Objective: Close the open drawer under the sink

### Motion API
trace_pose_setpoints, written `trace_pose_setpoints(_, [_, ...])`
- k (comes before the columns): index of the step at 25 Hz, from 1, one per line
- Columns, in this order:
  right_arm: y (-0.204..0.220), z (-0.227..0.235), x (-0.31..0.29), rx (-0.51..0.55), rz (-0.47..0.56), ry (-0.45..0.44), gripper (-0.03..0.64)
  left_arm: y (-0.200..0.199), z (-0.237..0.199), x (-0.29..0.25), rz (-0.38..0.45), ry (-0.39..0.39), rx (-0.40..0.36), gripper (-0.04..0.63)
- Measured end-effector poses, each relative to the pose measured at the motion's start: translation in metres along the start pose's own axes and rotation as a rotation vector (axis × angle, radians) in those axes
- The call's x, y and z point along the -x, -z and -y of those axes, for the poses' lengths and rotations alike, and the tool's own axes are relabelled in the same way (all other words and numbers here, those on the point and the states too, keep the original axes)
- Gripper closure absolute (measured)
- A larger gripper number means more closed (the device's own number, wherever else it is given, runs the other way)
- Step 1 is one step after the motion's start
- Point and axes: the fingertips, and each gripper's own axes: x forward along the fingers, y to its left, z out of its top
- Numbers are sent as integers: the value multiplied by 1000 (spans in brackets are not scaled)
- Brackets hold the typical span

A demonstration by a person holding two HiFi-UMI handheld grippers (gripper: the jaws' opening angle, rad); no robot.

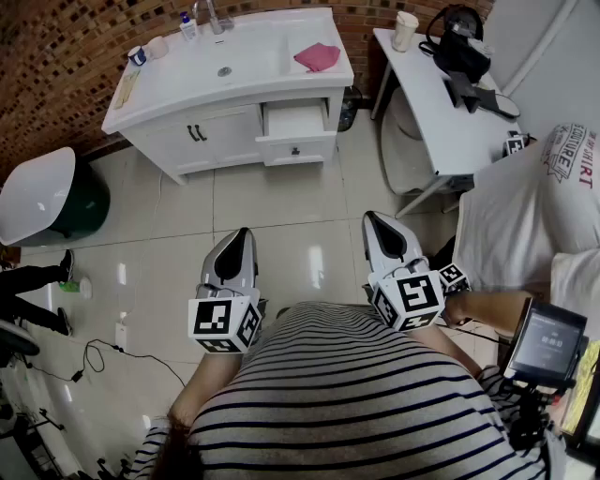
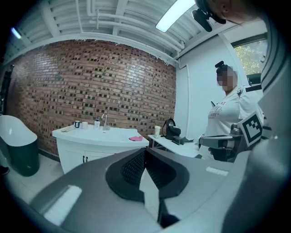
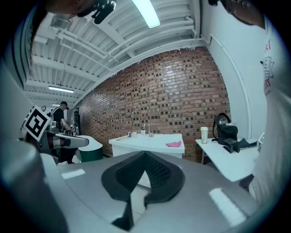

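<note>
The white sink cabinet (image 1: pixel 187 103) stands at the far wall in the head view, with its right-hand drawer (image 1: pixel 296 122) pulled open. Both grippers hang over the tiled floor well short of it. My left gripper (image 1: pixel 245 232) is shut and holds nothing. My right gripper (image 1: pixel 369 217) is shut and empty too. The left gripper view has the cabinet (image 2: pixel 91 139) far ahead past my touching left gripper (image 2: pixel 144 149). In the right gripper view the cabinet (image 3: pixel 152 142) stands beyond my right gripper (image 3: pixel 144 153), and the jaws hide the drawer.
A pink cloth (image 1: pixel 317 56), a tap (image 1: pixel 208 17) and small bottles sit on the sink top. To the right is a white table (image 1: pixel 441 112) with a cup (image 1: pixel 406 30) and a black bag (image 1: pixel 457 49). A person in white (image 1: pixel 525 216) stands right; a white-and-green tub (image 1: pixel 47 197) left.
</note>
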Motion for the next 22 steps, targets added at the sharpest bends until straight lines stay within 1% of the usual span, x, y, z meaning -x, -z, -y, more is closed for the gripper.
trace_pose_setpoints(6, [18, 27, -24, 3, -37, 13, 617, 4, -11, -15, -8, -36, -9, 580])
trace_pose_setpoints(9, [27, 37, -46, -2, -50, 7, 617, 10, -30, -31, -16, -65, 0, 581])
trace_pose_setpoints(12, [35, 46, -79, -2, -66, 9, 617, 13, -55, -54, -16, -76, 3, 581])
trace_pose_setpoints(17, [41, 61, -156, 0, -96, 37, 617, 17, -109, -122, -59, -65, 20, 581])
trace_pose_setpoints(19, [45, 67, -191, -13, -117, 42, 617, 16, -128, -156, -87, -43, 27, 581])
trace_pose_setpoints(22, [59, 79, -249, -39, -167, 53, 617, 14, -156, -212, -131, 11, 19, 581])
